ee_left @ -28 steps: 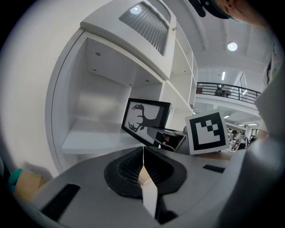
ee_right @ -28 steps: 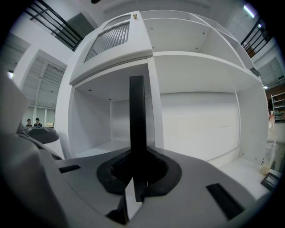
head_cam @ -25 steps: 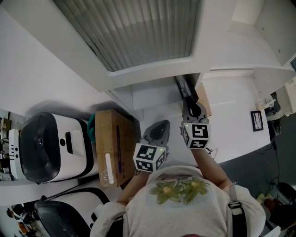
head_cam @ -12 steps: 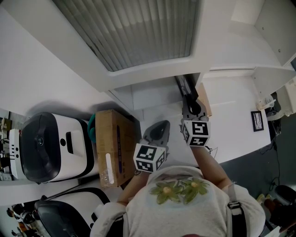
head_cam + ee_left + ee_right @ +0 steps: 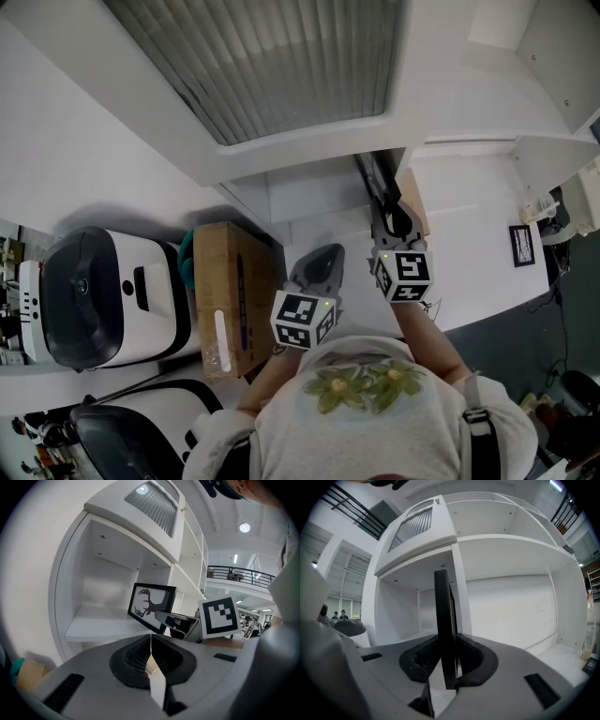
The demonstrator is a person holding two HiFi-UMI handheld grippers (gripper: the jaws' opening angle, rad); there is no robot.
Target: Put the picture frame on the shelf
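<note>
— Where was the picture frame (image 5: 151,605) when you looked?

— In the open compartment of the white shelf (image 5: 93,625). It stood on edge, with the antler print facing my left gripper (image 5: 150,641). Its lower left corner sat at the board. I couldn't see the rest of the bottom edge behind my own tool.

— And your right gripper (image 5: 447,658)?

— It was at the frame's lower right corner, and through its camera I saw the frame edge-on between the jaws. The jaws had just been opening, and a light gap showed on the frame's left side, so I no longer had it pinched.

— The left one?

— Its jaws were closed together with nothing in them. I held it low in front of the shelf, just beside the right one. From above, a cardboard box (image 5: 230,295) lay to its left.
</note>
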